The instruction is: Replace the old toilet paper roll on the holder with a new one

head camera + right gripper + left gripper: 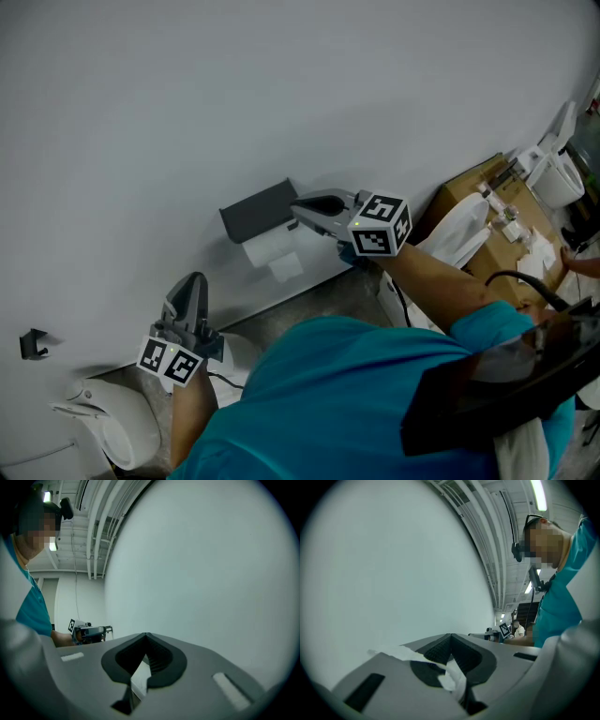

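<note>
Toilet roll (265, 246) just beside closed right fingers (315, 211), far from left fingers (192, 292) tight on paper scrap (451, 677).

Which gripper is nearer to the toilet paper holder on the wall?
Right. The right gripper sits at the right end of the holder; the left gripper, shut on a paper scrap, is lower left of it, well apart.

roll (269, 247): top hidden under the holder cover (258, 211).
toilet (103, 427): at 8 o'clock in the head view, cut off by the edge.
paper scrap (451, 676): lower end lost behind the left gripper's (451, 635) pressed-together tips.
white strip (137, 676): behind the right gripper's (146, 635) closed tips; cannot tell what it is.
box clutter (511, 225): at 3 o'clock, too small to name.
</note>
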Available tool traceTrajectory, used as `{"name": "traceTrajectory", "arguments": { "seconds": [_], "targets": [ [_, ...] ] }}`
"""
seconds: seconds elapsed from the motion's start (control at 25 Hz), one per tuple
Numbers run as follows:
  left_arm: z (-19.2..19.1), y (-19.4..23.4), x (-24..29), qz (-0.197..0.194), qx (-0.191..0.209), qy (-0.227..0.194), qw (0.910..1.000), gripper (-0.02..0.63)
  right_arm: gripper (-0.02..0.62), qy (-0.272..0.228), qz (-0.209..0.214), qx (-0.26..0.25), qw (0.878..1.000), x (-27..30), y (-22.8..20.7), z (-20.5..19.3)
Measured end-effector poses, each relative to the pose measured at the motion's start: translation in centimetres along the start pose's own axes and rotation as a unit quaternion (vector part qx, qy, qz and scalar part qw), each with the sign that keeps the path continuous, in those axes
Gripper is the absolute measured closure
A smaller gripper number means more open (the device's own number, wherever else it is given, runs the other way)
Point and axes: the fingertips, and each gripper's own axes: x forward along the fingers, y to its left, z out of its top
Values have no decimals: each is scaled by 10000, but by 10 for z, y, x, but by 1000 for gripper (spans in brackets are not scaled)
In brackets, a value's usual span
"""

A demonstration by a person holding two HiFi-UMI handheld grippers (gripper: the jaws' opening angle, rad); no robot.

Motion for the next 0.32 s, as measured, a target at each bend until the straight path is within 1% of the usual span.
{"name": "traceTrajectory", "arguments": {
  "seconds": [0.32],
  "targets": [
    [1, 0, 1, -6, 8, -4, 10000, 597, 594, 15, 7, -16, 10000, 1, -1, 0]
  ]
}}
